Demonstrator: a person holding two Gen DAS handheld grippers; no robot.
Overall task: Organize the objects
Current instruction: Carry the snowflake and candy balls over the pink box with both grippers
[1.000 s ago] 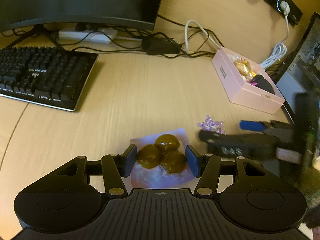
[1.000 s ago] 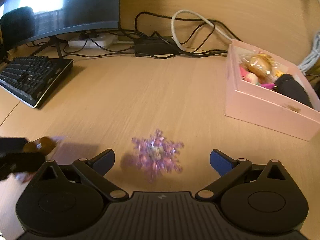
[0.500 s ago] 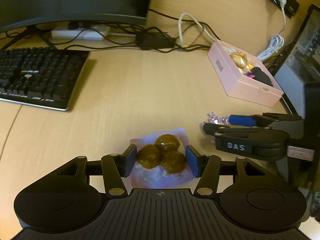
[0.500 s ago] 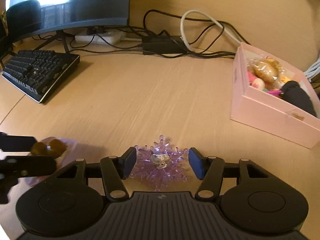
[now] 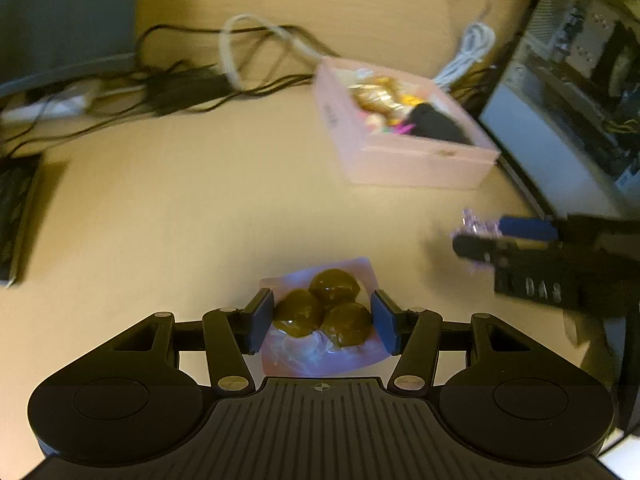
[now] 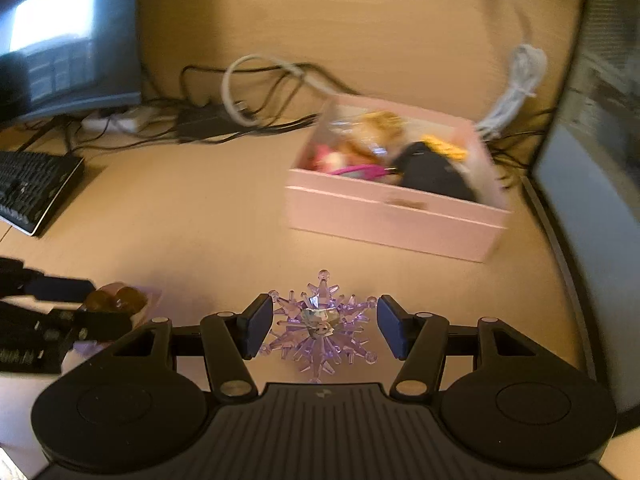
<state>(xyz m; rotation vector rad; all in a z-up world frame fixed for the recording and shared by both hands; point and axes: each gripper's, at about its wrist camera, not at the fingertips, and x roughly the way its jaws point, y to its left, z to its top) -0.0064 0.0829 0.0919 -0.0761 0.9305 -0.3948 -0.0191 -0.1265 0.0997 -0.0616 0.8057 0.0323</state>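
My left gripper is shut on a clear packet of three brown balls and holds it above the wooden desk. My right gripper is shut on a purple crystal snowflake, also lifted off the desk. An open pink box with several small toys and a black item stands ahead and to the right; it also shows in the left wrist view. The right gripper appears at the right of the left wrist view, and the left gripper at the left of the right wrist view.
A black keyboard lies at the far left. A monitor stands behind it. A tangle of black and white cables and a power strip run along the back. A dark computer case stands at the right.
Both grippers have lifted with their objects and swung right toward the pink box, which now looks nearer. The right gripper closed on the snowflake a second ago.
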